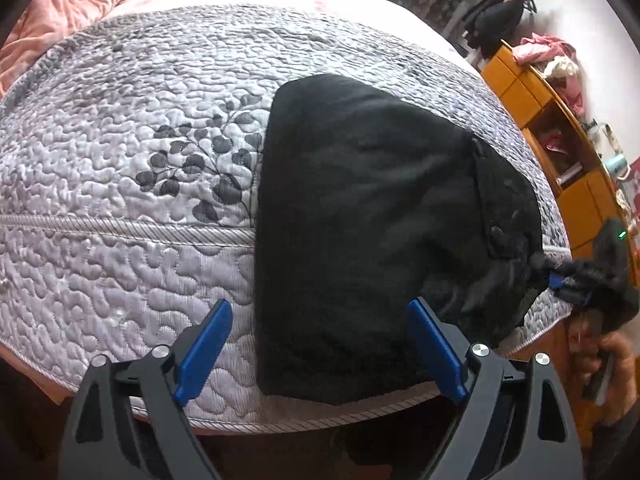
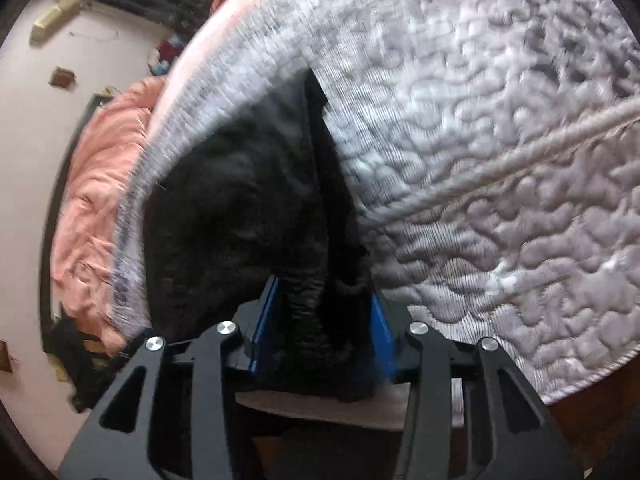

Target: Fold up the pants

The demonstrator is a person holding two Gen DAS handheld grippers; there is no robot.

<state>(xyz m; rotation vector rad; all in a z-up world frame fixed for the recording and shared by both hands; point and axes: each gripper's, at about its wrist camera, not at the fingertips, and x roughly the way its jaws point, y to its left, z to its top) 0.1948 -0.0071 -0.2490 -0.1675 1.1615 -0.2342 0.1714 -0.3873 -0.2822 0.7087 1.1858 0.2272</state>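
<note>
The black pants (image 1: 360,216) lie folded in a thick bundle on the grey quilted bed cover (image 1: 120,168), close to the near edge of the bed and towards its right corner. The left gripper (image 1: 320,344) hangs above the near edge with its blue fingers (image 1: 204,344) wide apart; the near left part of the bundle is between them, but they do not press it. The right gripper (image 2: 324,332) is at the right corner, and its fingers (image 2: 262,328) are clamped on a bunched end of the pants. An orange cabinet (image 1: 532,100) stands beyond the right edge.
</note>
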